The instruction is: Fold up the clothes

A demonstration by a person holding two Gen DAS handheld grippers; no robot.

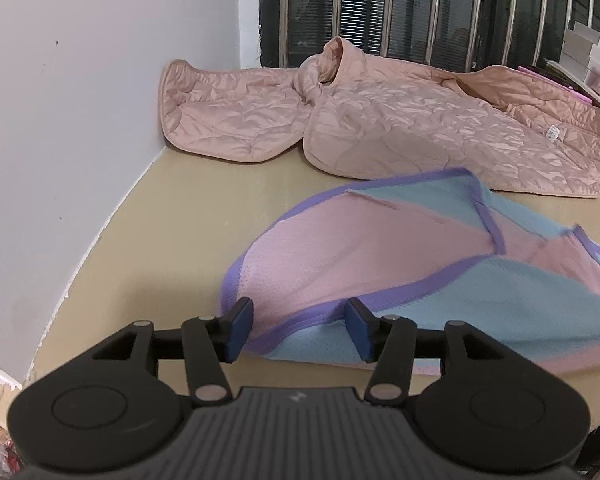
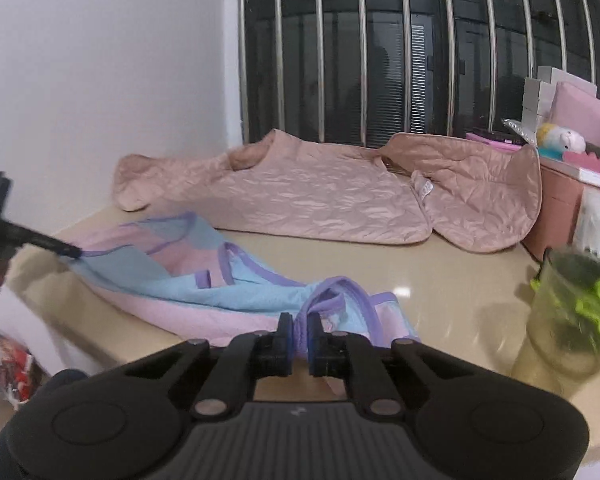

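- My right claw (image 2: 299, 330) is clenched on the purple trim of the pink-and-blue garment (image 2: 188, 284).
- My left claw (image 1: 298, 330) is spread wide, its pads straddling that garment's hem.
- The garment lies crumpled on the beige table (image 1: 188, 216).
- Beyond, a pink quilted jacket (image 1: 380, 128) is spread below the barred window (image 2: 380, 48).

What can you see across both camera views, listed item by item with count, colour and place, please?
small garment: one, pink and blue with purple trim, near side of table
quilted jacket: one, dusty pink, spread at the back by the window
table: one, beige
window bars: several, metal, behind the jacket
plastic cup: one, clear with green contents, right side
plush toy: one, white and yellow, far right on boxes
left tool: open, straddling the garment's purple edge
right tool: shut on purple trim
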